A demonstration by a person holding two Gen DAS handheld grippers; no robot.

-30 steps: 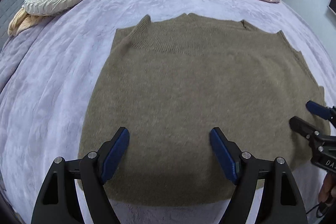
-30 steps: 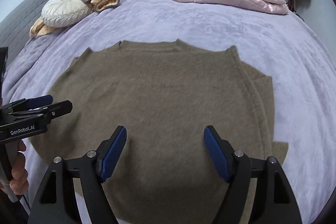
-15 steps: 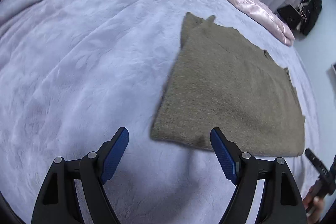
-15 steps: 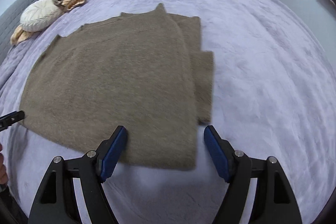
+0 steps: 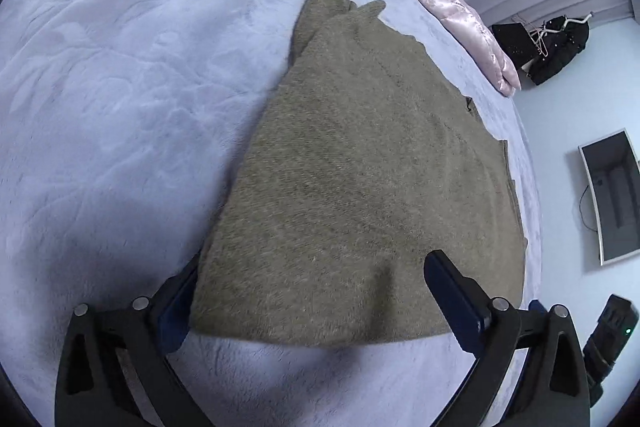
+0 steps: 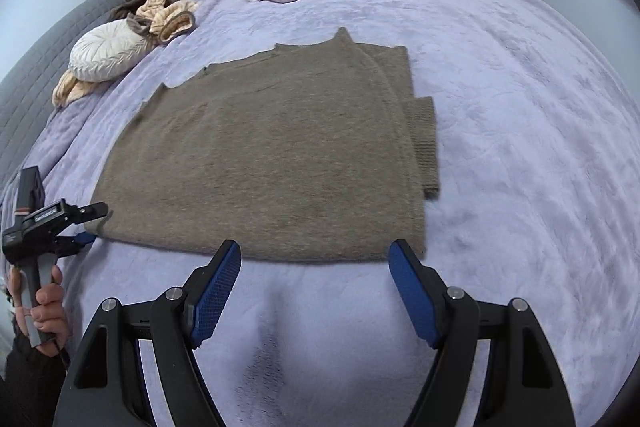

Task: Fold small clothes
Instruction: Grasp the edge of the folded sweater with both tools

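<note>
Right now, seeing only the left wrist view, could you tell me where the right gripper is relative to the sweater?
Observer: The right gripper hovers open over the bedspread, just short of the sweater's near hem, with nothing between its fingers.
Operator: Thank you. Does anything stick out on that side?
Observer: Yes, a ribbed sleeve cuff pokes out past the sweater's folded edge.
Operator: And how does my left gripper look from there?
Observer: The left gripper straddles the sweater's near left corner, one finger above the fabric and one below. Its jaws have just been opening.
</note>
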